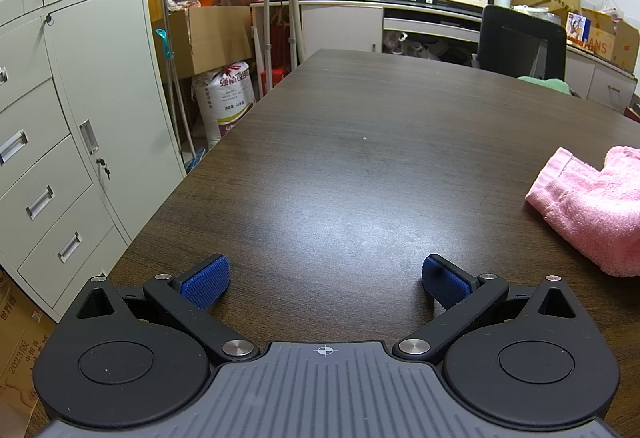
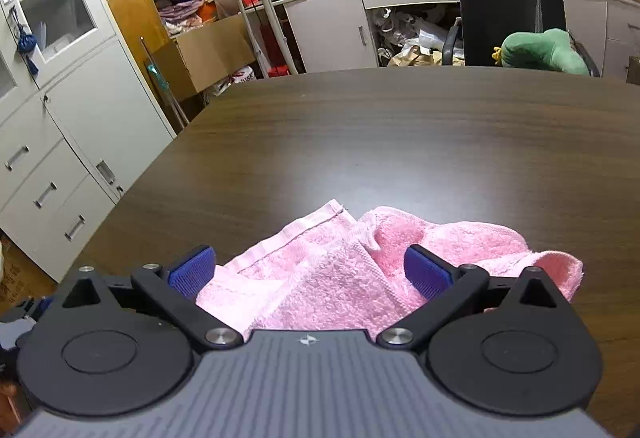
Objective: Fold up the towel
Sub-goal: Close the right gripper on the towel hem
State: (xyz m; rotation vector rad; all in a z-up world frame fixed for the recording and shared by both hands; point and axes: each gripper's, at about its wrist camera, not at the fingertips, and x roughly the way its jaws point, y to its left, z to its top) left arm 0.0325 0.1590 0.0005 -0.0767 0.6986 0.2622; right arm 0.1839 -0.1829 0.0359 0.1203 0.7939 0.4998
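A dark wood counter [image 2: 400, 141] fills a crowded office. The right claw [image 2: 308, 270] has its blue pads apart, with the crumpled pink towel [image 2: 320, 278] lying between them; the pads do not seem to pinch it yet. I think this is the very first step: grabbing the towel. Next, the claw needs to close on an edge. The left claw [image 1: 324, 280] is wide apart over bare counter, with the towel well off to its right side.
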